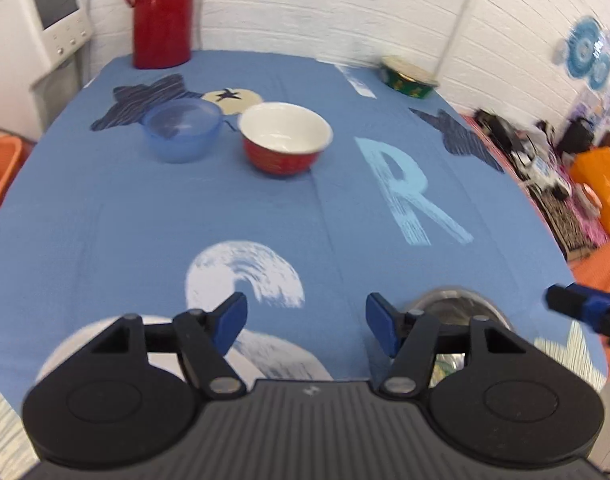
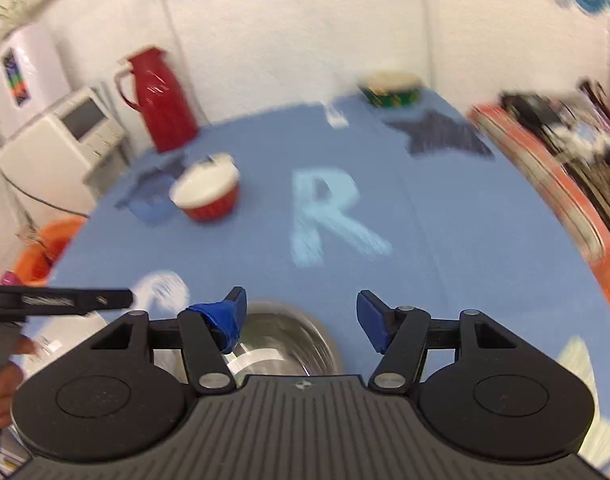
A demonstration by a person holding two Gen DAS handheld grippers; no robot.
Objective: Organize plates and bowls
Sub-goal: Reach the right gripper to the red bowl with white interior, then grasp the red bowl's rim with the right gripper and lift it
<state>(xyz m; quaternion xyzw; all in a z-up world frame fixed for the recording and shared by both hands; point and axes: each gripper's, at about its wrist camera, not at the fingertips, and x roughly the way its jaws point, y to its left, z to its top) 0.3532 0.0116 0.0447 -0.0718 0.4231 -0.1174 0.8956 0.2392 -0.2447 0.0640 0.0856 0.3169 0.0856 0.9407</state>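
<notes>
Steel bowl is sitting right under my right gripper, low between its spread fingers, which are gripping nothing; I am holding them wide because, as I judge it, the rim has to pass between them before I can close. My left gripper is hanging spread and empty as well, over the blue cloth, with the same steel bowl showing just behind its right finger. A white plate is lying partly hidden under that gripper's left side, near the steel bowl but apart from it, so far as I can tell.

Farther off, the red bowl and the blue bowl are standing upright, close side by side; whether they are touching I cannot tell. A green bowl is sitting alone near the far right edge. The red jug is standing at the back by the wall, out of the working space.

I am judging that nothing is stacked yet: the bowls are all scattered singly. The view from my right gripper is blurring, so its finer detail is uncertain.
</notes>
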